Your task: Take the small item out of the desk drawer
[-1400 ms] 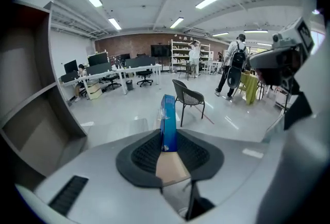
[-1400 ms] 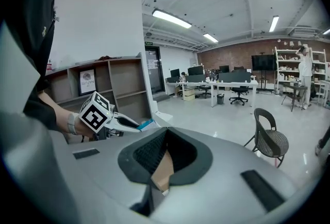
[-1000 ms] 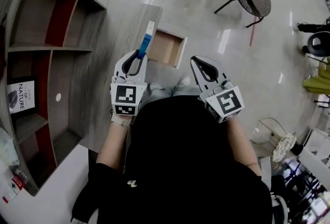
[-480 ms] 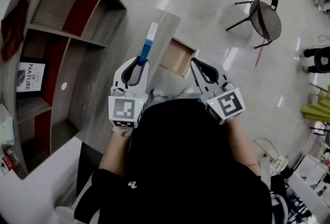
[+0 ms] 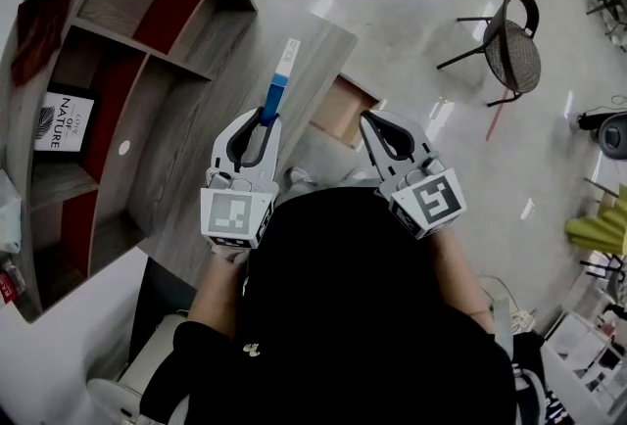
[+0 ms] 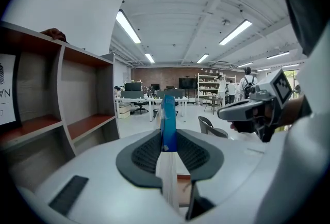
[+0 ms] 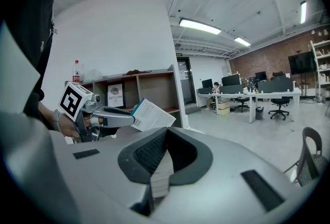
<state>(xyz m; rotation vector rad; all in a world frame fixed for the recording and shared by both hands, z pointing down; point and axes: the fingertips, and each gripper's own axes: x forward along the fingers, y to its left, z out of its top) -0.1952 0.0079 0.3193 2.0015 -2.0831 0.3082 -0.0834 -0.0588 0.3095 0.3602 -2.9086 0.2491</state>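
Note:
My left gripper (image 5: 264,117) is shut on a small flat blue-and-white box (image 5: 279,80), held over the grey desk top (image 5: 211,149). In the left gripper view the box (image 6: 168,120) stands edge-on, pinched between the jaws of the left gripper (image 6: 168,139). The wooden desk drawer (image 5: 338,110) stands open between the two grippers, and its inside looks bare. My right gripper (image 5: 368,118) hovers beside the drawer, shut with nothing in it. In the right gripper view the pads of the right gripper (image 7: 165,133) meet, and the left gripper holds the box (image 7: 152,114) to the left.
A grey and red shelf unit (image 5: 127,41) runs along the left, with a framed print (image 5: 64,122) in one bay. A black chair (image 5: 514,46) stands on the shiny floor at the upper right. White office desks (image 7: 258,96) are far off.
The head view has swung, so the shelf, desk and drawer have slid right and down. Both grippers keep their pose, and the left one still holds the box.

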